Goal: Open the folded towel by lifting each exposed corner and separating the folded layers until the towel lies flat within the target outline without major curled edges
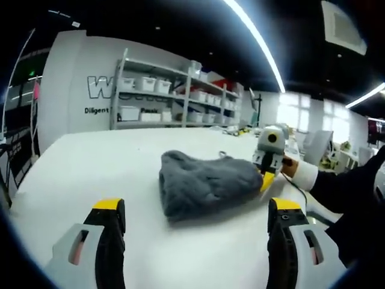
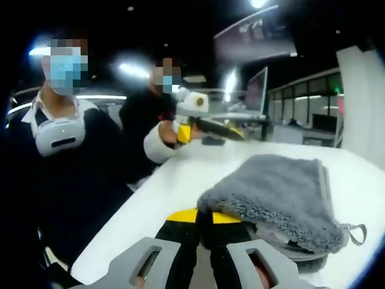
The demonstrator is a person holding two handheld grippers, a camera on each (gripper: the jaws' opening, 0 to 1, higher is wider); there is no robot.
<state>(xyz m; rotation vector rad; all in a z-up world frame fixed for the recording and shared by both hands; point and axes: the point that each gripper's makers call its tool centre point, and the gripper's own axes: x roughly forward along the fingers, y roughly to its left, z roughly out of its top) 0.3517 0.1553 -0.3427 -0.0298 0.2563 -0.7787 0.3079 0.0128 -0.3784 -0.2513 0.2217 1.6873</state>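
A fluffy grey towel (image 1: 204, 186) lies folded and bunched on the white table (image 1: 90, 162). In the left gripper view my left gripper (image 1: 195, 212) hovers low over the table just short of the towel, jaws wide open and empty. My right gripper (image 1: 265, 182) comes in from the right, its yellow tips at the towel's right edge. In the right gripper view my right gripper (image 2: 201, 218) is shut on the near corner of the towel (image 2: 277, 186), which drapes over its yellow tips. Beyond the table (image 2: 180, 174), a hand holds the left gripper (image 2: 231, 131) above the surface.
Shelves with white bins (image 1: 174, 96) stand against the far wall. A person in dark clothes (image 2: 66, 180) stands close along the table's edge. A small hanging loop (image 2: 358, 232) sticks out of the towel. A monitor (image 2: 255, 90) sits behind.
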